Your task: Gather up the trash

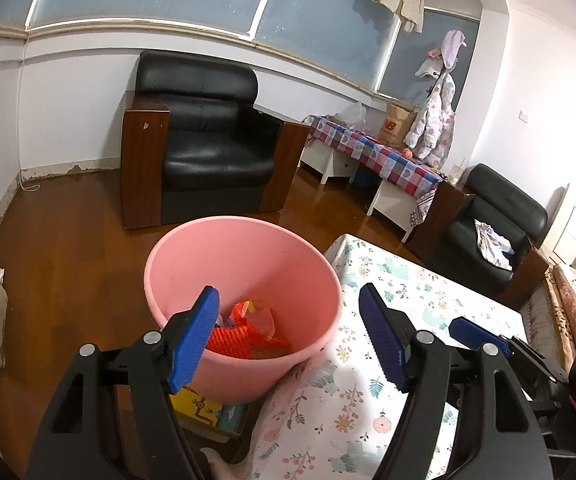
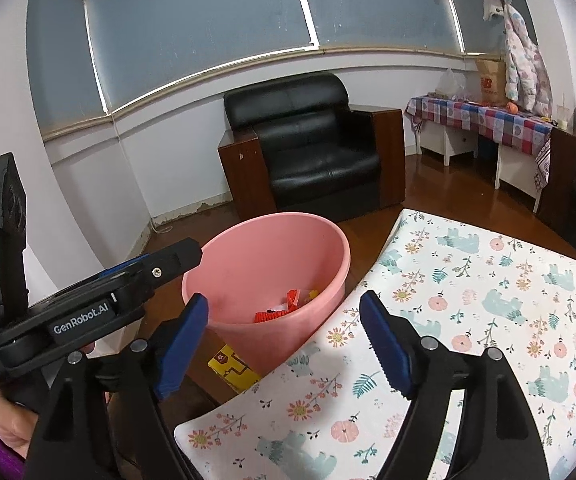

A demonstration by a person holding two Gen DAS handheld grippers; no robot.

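Observation:
A pink bin (image 1: pixel 288 260) stands on the floor beside the table's left edge; it also shows in the right wrist view (image 2: pixel 248 256). Orange-red net wrapping and other scraps (image 1: pixel 248 332) lie in its bottom, also seen in the right wrist view (image 2: pixel 284 308). My left gripper (image 1: pixel 288 336) is open and empty, held above the bin's near rim. My right gripper (image 2: pixel 284 340) is open and empty, over the gap between bin and table. The right gripper's tip (image 1: pixel 471 330) shows in the left wrist view. The left gripper's body (image 2: pixel 88 308) shows in the right wrist view.
The table has a floral cloth (image 2: pixel 487 300). A yellow box (image 2: pixel 234 368) lies on the floor by the bin. A black armchair (image 1: pixel 208 148) stands behind it. A checked-cloth side table (image 1: pixel 375 152) and a second black armchair (image 1: pixel 495 224) stand at the right.

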